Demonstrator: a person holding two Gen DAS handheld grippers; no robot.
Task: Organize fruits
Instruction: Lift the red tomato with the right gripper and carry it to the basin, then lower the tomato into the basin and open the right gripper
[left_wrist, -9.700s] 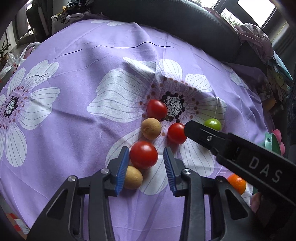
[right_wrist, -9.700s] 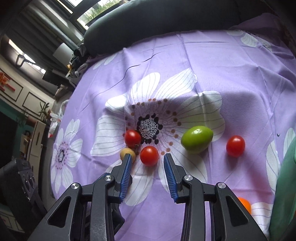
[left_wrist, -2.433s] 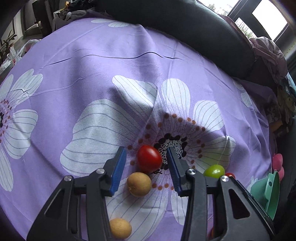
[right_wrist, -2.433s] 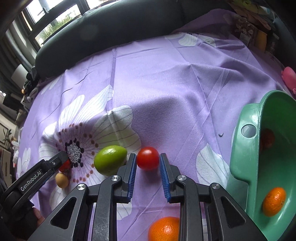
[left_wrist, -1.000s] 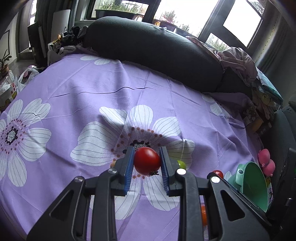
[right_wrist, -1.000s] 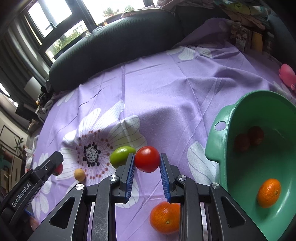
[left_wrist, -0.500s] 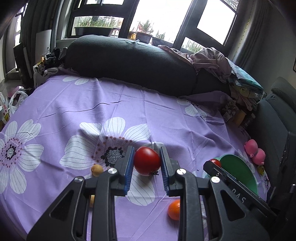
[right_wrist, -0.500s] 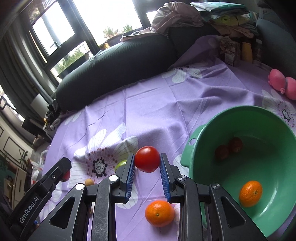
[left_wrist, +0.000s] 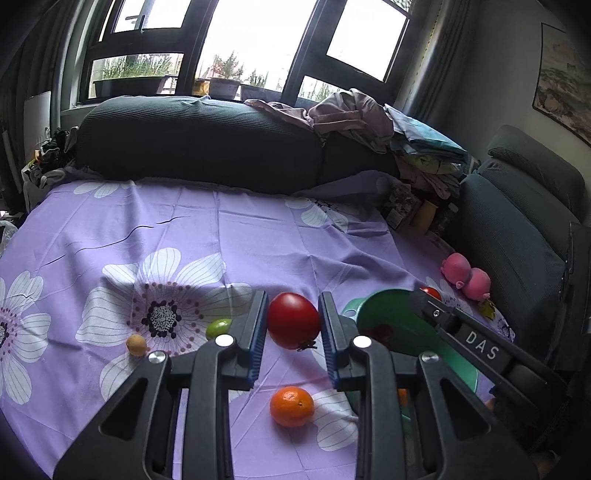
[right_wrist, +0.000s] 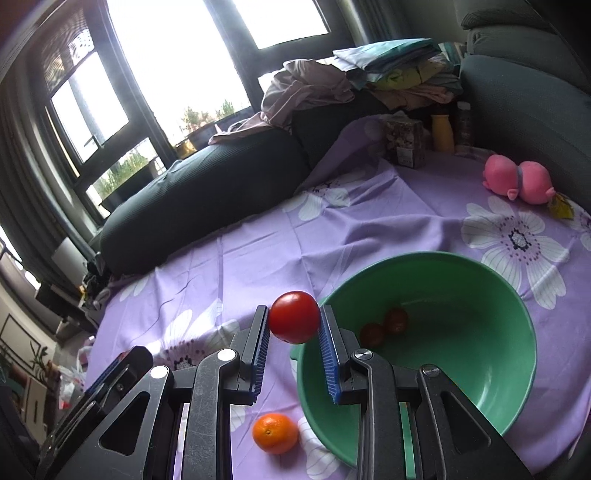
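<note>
Gripping one tomato (left_wrist: 293, 320), the left gripper (left_wrist: 293, 326) is clamped; the right gripper (right_wrist: 294, 334) pinches another tomato (right_wrist: 294, 322) beside the green bowl (right_wrist: 509, 295).

A lived-in home room: a purple flower-print cloth (left_wrist: 258, 236) covers the middle of the frame, a long dark ribbed cushion (left_wrist: 199, 144) lies behind it, crumpled laundry (left_wrist: 351, 114) piles at upper right beneath tall dark-framed windows (left_wrist: 236, 40), and a pink plush toy (right_wrist: 517, 182) lies at right.
</note>
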